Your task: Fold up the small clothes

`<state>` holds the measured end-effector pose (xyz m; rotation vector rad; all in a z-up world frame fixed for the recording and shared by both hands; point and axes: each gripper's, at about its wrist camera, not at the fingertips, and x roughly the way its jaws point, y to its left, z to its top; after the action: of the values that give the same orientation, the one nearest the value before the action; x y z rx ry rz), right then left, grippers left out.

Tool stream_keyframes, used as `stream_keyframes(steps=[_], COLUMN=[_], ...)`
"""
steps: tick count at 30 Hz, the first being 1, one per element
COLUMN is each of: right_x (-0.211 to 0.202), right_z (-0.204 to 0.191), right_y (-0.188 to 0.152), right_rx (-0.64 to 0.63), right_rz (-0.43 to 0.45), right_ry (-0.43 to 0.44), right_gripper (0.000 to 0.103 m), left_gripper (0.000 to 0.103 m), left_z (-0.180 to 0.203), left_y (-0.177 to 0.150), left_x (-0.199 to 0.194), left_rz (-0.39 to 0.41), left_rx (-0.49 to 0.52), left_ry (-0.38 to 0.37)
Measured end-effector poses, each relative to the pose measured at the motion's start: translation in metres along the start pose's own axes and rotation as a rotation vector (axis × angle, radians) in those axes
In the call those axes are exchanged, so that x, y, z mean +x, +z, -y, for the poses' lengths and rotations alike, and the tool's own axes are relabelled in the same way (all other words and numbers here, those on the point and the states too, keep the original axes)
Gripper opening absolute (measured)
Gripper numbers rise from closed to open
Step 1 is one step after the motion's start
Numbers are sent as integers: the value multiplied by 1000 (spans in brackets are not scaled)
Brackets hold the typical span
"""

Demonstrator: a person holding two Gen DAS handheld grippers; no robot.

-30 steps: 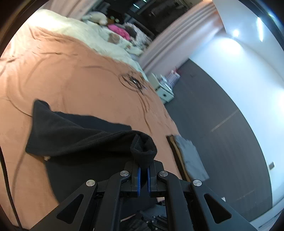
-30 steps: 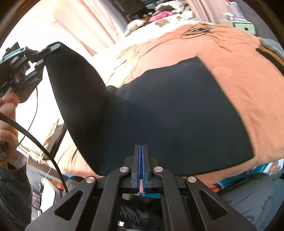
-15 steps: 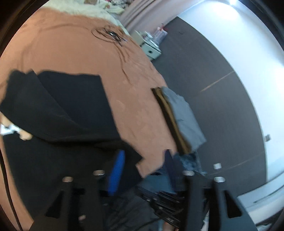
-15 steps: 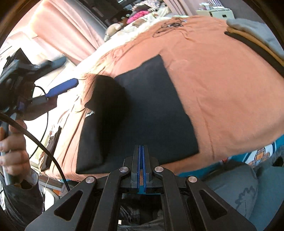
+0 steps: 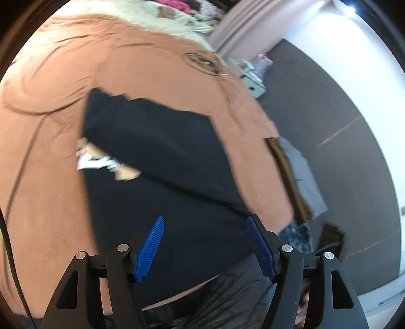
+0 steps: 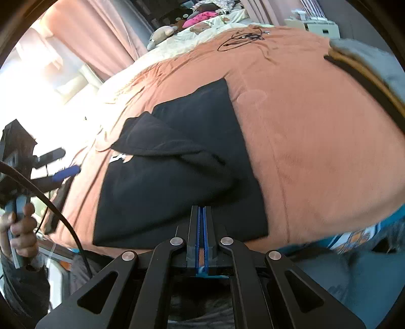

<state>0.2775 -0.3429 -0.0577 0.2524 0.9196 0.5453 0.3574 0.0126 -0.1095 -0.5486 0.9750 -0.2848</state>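
Note:
A black garment [image 5: 162,162] lies on the orange bedspread [image 5: 63,83], one side folded over so a flap crosses it; a white printed patch [image 5: 101,162] peeks out under the flap. It also shows in the right wrist view [image 6: 177,174]. My left gripper [image 5: 205,243] is open and empty, above the garment's near edge. It also shows at the left of the right wrist view [image 6: 58,164], off the bed's side. My right gripper [image 6: 201,222] is shut with nothing between its fingers, over the garment's near edge.
A stack of folded clothes [image 5: 298,177], grey on top, lies at the bed's right edge; it also shows in the right wrist view [image 6: 367,65]. A black cable [image 6: 240,39] coils farther up the bedspread. Pillows and toys [image 6: 202,22] sit at the bed's head. Dark floor [image 5: 341,101] lies beyond.
My left gripper opened and let go of the garment's edge; the lifted flap dropped onto the garment. Then the left gripper drew back. My right gripper stayed shut.

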Motion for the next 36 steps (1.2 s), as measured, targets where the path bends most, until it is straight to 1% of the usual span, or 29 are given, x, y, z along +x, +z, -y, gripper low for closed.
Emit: stream_keyframes(steps=[3,6,7,8,9,10,11,13,17,18,19,21,22,25,26,28,29,31,32,33,35,36], right_x=[5,10,11,14,15,15,15,19,30,34,39,53,59,79,85,96,100,105,107,108,105,103], right_z=[-6,-16,-18,-22,-26,-30,-35,-45,-61,-65,-65,-66,-64,-62,-60,-56,-55,-53,-53,-54,-56,-56], right_y=[12,23,25,29,31,32,34,38,46,48,51,56,58,63,65,70,71,74,75,77,79,81], right_rx=[-57,-126,-139,-163,-182,-204,-234,-283,-400,-425,-447,-495,-507,-558,-570,-573,-577,-581,-577,-571,-559,-544], right_rz=[-9,-12,-18,-25,-26,-19,-9,-32,-55,-64,-70,-105,-123,-186,-206,-246,-259,-263,-261,-254,-230,-222], right_ry=[-38,-86,-92,-111,-124,-127,-126,-120,-133,-136,-141,-155,-158,-165,-164,-163,-155,-150,-141,-128,-121,-116], right_gripper=[0,1,5,30,64,71,71,71,71,69,65,49,47,45,42,39,38,32,22,14,7,6], left_gripper=[69,69,69,69,69,69,69,69,69,69,69,69,69,69,69,65,62,57,54,53,51,49], left_z=[-28,-51,-57,-63,-69,-75,-80,-90,-99,-101,-103,-106,-106,-103,-102,-100,-99,-98,-98,-97,-95,-95], left_y=[-11,-22,-24,-28,-31,-34,-38,-45,-52,-52,-53,-54,-55,-53,-52,-51,-51,-51,-51,-52,-52,-52], left_x=[-7,-10,-10,-11,-11,-11,-10,-13,-5,-4,-1,3,5,9,10,13,15,20,23,25,27,27], left_rz=[4,1,0,-2,-5,-7,-7,-9,-14,-16,-19,-27,-30,-32,-32,-38,-44,-60,-67,-72,-74,-76], left_rx=[-32,-71,-83,-95,-103,-111,-121,-131,-151,-156,-163,-171,-171,-163,-160,-151,-147,-143,-138,-134,-126,-123], left_ry=[62,90,100,110,117,119,119,117,112,110,109,105,103,95,91,89,90,96,103,111,126,133])
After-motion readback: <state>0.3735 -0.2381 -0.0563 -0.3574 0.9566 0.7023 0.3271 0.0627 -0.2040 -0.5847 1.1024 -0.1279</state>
